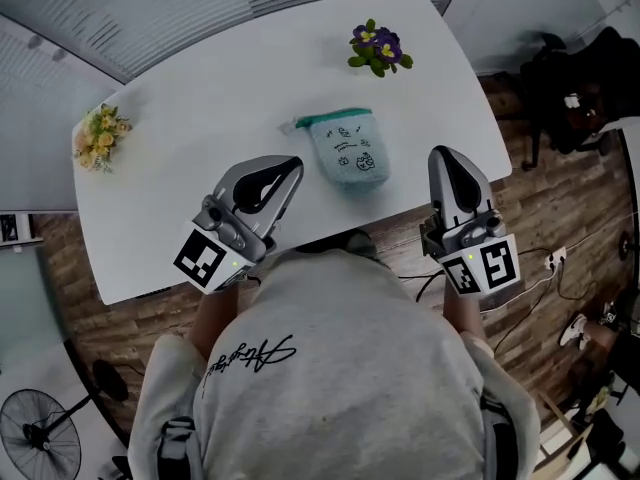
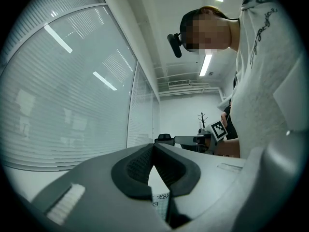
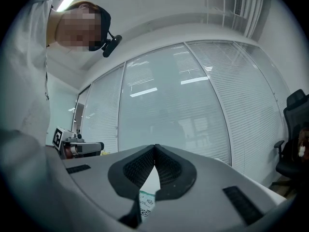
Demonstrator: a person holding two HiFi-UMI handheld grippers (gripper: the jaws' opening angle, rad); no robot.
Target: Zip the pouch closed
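Observation:
A pale teal pouch (image 1: 350, 150) with small printed drawings and a darker teal zip band along its far end lies on the white table (image 1: 200, 98), near the front edge. My left gripper (image 1: 293, 166) is just left of it and my right gripper (image 1: 444, 154) just right of it, both apart from the pouch. Both hold nothing, and their jaws meet at the tips. In the left gripper view the shut left gripper (image 2: 153, 146) shows a sliver of the pouch (image 2: 161, 203) below its pads. The right gripper view shows the same: right gripper (image 3: 155, 147), pouch (image 3: 146, 202).
A pot of purple flowers (image 1: 378, 48) stands at the table's far right and a yellow bunch (image 1: 98, 136) at its left end. On the wooden floor are a fan (image 1: 40, 433), cables (image 1: 545, 268) and dark bags (image 1: 580, 78). Blinds cover the windows.

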